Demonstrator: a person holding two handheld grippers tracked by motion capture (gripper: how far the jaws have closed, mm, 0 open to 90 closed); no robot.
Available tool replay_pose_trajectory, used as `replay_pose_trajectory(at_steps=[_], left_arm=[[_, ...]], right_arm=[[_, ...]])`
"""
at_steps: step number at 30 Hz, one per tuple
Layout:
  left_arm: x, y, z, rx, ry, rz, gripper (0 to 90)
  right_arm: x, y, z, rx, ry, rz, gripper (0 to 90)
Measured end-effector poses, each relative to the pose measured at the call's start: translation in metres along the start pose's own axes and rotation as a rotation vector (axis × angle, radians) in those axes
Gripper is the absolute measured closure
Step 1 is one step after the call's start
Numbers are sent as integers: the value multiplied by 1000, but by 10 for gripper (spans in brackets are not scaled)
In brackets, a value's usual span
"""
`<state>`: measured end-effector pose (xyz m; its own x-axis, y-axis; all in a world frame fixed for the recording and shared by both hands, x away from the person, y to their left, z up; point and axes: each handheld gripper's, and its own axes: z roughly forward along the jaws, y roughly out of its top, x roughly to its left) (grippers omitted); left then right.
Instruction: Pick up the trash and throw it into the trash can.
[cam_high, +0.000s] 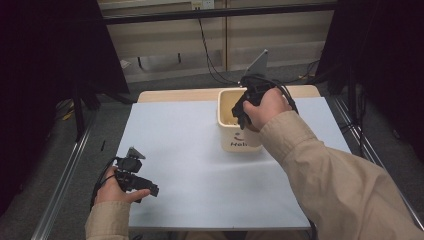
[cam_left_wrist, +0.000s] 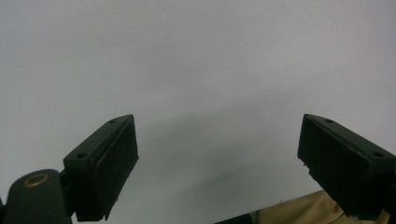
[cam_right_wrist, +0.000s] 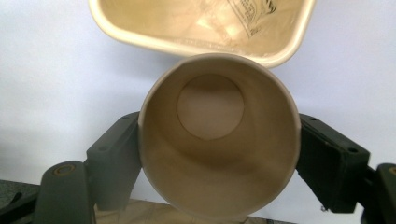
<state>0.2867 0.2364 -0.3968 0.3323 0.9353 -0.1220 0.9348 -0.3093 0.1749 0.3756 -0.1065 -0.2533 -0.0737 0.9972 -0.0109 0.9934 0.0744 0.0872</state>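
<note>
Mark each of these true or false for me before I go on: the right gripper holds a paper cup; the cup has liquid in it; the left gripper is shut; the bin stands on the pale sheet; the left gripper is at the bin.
1. The right gripper holds a paper cup. True: its fingers press on the cup's sides.
2. The cup has liquid in it. False: it is empty, its bare bottom visible.
3. The left gripper is shut. False: its fingers stand wide apart with nothing between them.
4. The cream bin stands on the pale sheet. True.
5. The left gripper is at the bin. False: it is near the table's front left, well apart from the bin.
</note>
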Motion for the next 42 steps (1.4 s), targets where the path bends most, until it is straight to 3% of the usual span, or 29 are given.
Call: replay_pose_trajectory(at_steps=[11,23,31,34,35,42], left_arm=[[0,0,-1,-6,-3,-3,120],[0,0,-2,-10,-6,-2,122],[1,0,-1,-15,-3,0,124],[1,1,-1,-9,-2,0,125],[1,0,-1,-10,-3,0,125],[1,0,-2,-9,-2,1,126]], right_arm=[[-9,15,-39,-16,5,0,216],[-14,34,-65,-11,-17,2,217],[-20,44,-68,-17,0,21,217],[-20,46,-69,-14,-14,10,217],[-19,47,-69,-21,0,26,217],[-17,54,-65,-14,-17,-5,216]])
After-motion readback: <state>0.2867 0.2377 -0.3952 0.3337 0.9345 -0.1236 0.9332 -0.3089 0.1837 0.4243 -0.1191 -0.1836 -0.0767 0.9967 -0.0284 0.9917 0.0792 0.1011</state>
